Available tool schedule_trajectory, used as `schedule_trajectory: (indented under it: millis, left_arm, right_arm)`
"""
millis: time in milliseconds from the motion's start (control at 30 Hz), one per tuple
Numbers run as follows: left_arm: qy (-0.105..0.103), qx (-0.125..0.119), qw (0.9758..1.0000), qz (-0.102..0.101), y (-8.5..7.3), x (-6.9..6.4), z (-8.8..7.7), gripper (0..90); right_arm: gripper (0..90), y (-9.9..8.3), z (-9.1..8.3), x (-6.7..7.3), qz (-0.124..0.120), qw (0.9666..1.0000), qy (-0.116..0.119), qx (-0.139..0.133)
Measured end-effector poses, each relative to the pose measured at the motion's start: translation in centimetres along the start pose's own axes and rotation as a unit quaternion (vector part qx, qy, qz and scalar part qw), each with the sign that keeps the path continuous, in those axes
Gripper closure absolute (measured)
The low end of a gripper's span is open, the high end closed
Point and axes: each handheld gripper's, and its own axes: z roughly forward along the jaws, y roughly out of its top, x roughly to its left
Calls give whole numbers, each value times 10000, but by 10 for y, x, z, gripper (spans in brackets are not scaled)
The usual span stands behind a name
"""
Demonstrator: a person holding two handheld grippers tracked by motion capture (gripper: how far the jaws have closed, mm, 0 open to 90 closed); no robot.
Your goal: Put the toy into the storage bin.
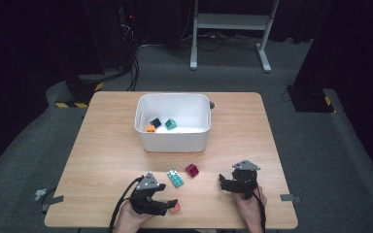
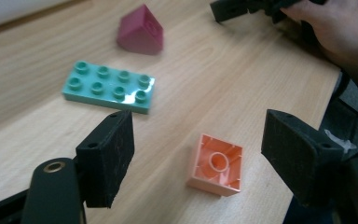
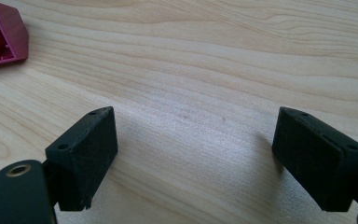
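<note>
While the orange brick (image 2: 216,164) lay hollow side up on the bench (image 2: 223,79), the left gripper (image 2: 198,158) hovered right over it, jaws spread wide and the brick sitting in the gap between them, touching neither pad. From the high view that same brick (image 1: 175,208) peeked out just beside the gripper's tips (image 1: 171,204), close to the near edge of the bench (image 1: 107,145). And look just beyond it: a teal flat brick (image 2: 108,87) with eight studs lay on the wood, near but clear of the orange one, and farther out sat a magenta sloped brick (image 2: 141,31), apart from the teal one. In the high view the teal flat brick (image 1: 176,177) and the magenta sloped brick (image 1: 192,170) lay side by side between the two grippers. Over on the other side, the right gripper (image 3: 196,154) was also spread wide, nothing between its jaws but bare wood, with the magenta sloped brick (image 3: 0,35) showing its hollow underside off at the corner of that gripper's view. From above, the right gripper (image 1: 226,182) sat low to the bench in the person's right hand (image 1: 248,206). Farther back stood a white bin (image 1: 172,141), well apart from the loose bricks, holding an orange piece (image 1: 150,129), a dark piece (image 1: 155,122) and a teal piece (image 1: 171,124).
</note>
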Motion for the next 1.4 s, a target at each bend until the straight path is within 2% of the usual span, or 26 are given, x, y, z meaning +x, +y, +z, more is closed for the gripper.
schedule_trajectory:
  millis: [167,367,633,933,1200,1400]
  left_arm:
    - [-123,78,9999,26,-4,-5,11,256]
    - [-130,261,9994,170,-7,-9,24,283]
    - [16,380,9986,357,-11,-13,35,380]
    - [33,353,9981,509,-11,-14,36,555]
    - [13,374,9980,511,-11,-13,35,566]
    - [8,303,9985,452,-9,-10,29,569]
  right_arm:
    - [137,0,0,0,0,10000,0,0]
    - [137,0,0,0,0,10000,0,-1]
    - [137,0,0,0,-1,10000,0,0]
    - [137,0,0,0,-1,10000,0,-1]
    - [137,0,0,0,1,10000,0,0]
    - [137,0,0,0,0,10000,0,0]
